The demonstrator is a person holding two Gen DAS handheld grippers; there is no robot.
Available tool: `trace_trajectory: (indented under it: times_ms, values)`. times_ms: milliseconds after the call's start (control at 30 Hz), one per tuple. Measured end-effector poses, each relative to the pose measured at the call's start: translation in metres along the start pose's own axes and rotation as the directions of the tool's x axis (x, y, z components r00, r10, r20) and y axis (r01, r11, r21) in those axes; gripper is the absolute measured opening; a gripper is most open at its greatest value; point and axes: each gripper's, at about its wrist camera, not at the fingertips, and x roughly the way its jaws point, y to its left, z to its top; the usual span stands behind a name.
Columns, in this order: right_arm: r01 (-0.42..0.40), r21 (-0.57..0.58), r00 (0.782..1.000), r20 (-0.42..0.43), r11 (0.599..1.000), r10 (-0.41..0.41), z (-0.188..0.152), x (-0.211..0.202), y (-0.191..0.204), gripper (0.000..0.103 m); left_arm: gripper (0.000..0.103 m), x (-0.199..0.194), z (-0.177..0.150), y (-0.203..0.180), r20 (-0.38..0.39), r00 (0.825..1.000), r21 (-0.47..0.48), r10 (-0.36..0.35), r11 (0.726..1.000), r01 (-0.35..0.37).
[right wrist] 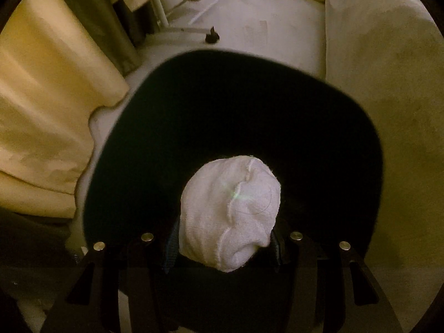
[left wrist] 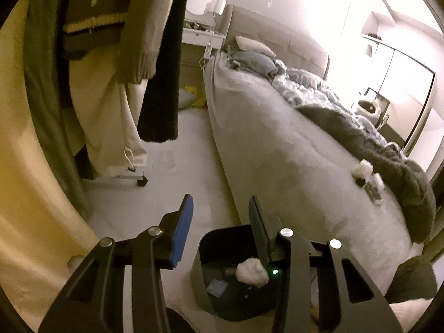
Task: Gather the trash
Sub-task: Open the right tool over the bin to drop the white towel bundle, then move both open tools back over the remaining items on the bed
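— Right tongs (right wrist: 224, 247) first: what have they got?
— Closed on a crumpled white wad of towel-like cloth (right wrist: 230, 211), pinched at its lower end between the blue-padded fingers (right wrist: 170, 247). The wad sits right over the dark mouth of a black plastic bin with rounded corners (right wrist: 194, 111), which fills most of the right wrist view.
— And the left tongs (left wrist: 219, 222)?
— Spread wide, gripping nothing; one blue pad (left wrist: 183, 233) shows, the other finger is edge-on. They hang above that same black bin (left wrist: 205, 249), and the white wad (left wrist: 252, 271) shows at the bin's opening beside a small green light.
— Where does the bin stand?
— On the pale floor (left wrist: 180, 194), just beside the long edge of a bed with a grey-white cover (left wrist: 277, 152).
— Anything on the bed?
— Near its foot edge, a few small whitish items (left wrist: 366, 174) I can't identify, next to a rumpled dark grey blanket (left wrist: 388, 161). Farther off, hanging clothes (left wrist: 111, 41) and a yellow curtain (left wrist: 27, 166) by the floor's left side.
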Motion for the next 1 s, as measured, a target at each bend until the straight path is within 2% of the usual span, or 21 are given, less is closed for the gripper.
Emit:
trace_trajectory:
  times_ms: [133, 300, 367, 567, 767, 867, 1000]
  values:
    - [0.023, -0.01, 0.999, -0.023, 1.0, -0.023, -0.003, 0.01, 0.006, 0.055, 0.044, -0.017, 0.01, 0.003, 0.043, 0.999, 0.0, -0.01, 1.0, 0.01]
    - [0.03, -0.014, 0.999, -0.021, 0.999, -0.031, 0.002, 0.01, 0.011, 0.067, 0.044, -0.031, 0.018, 0.006, 0.078, 0.997, -0.003, -0.021, 1.0, 0.022]
    - [0.034, -0.014, 0.999, -0.012, 0.999, -0.034, 0.001, 0.008, 0.011, 0.079, 0.044, -0.034, 0.021, 0.005, 0.085, 0.996, -0.003, -0.025, 1.0, 0.025]
    - [0.031, 0.006, 0.999, 0.028, 1.0, -0.031, 0.007, -0.012, 0.005, 0.084, 0.044, -0.039, 0.028, -0.005, 0.102, 0.994, 0.024, -0.029, 0.999, 0.027]
    - [0.012, -0.017, 0.99, 0.137, 1.0, -0.01, 0.018, -0.067, 0.003, 0.085, 0.044, -0.044, 0.039, -0.027, 0.13, 0.991, 0.075, -0.027, 0.997, 0.018]
    - [0.012, -0.029, 0.979, 0.202, 1.0, -0.006, 0.024, -0.096, -0.001, 0.087, 0.044, -0.045, 0.047, -0.039, 0.141, 0.99, 0.112, -0.009, 0.994, -0.007]
    - [0.004, -0.023, 0.958, 0.287, 1.0, 0.003, 0.028, -0.139, -0.014, 0.087, 0.044, -0.047, 0.059, -0.055, 0.165, 0.986, 0.112, -0.026, 0.994, 0.008]
